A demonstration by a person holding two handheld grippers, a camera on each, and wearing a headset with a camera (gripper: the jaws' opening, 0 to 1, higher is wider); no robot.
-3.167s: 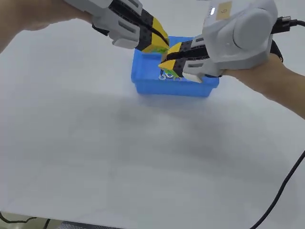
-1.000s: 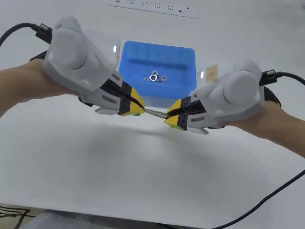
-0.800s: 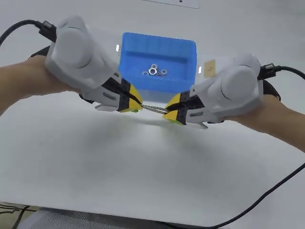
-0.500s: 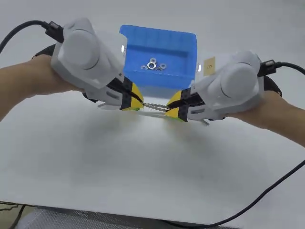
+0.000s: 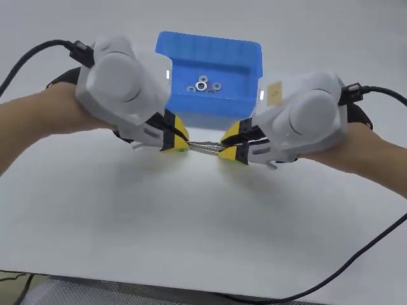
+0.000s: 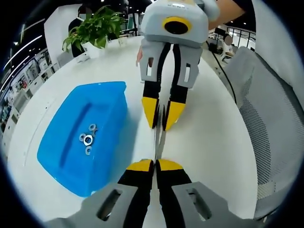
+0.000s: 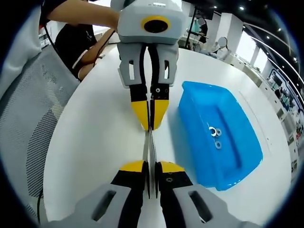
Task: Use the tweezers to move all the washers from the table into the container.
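Head view: tweezers (image 5: 205, 147) lie level, left-right

Your head camera looks steeply down on the tabletop (image 5: 191, 235) from your side, close above both grippers, with the container (image 5: 248, 51) toward the far edge. Your left gripper (image 5: 176, 138) camera faces low along the tabletop, straight at the right gripper (image 5: 230, 147). Your right gripper camera faces back at the left one, nose to nose. All three views share the tweezers (image 5: 203, 147) and the container.
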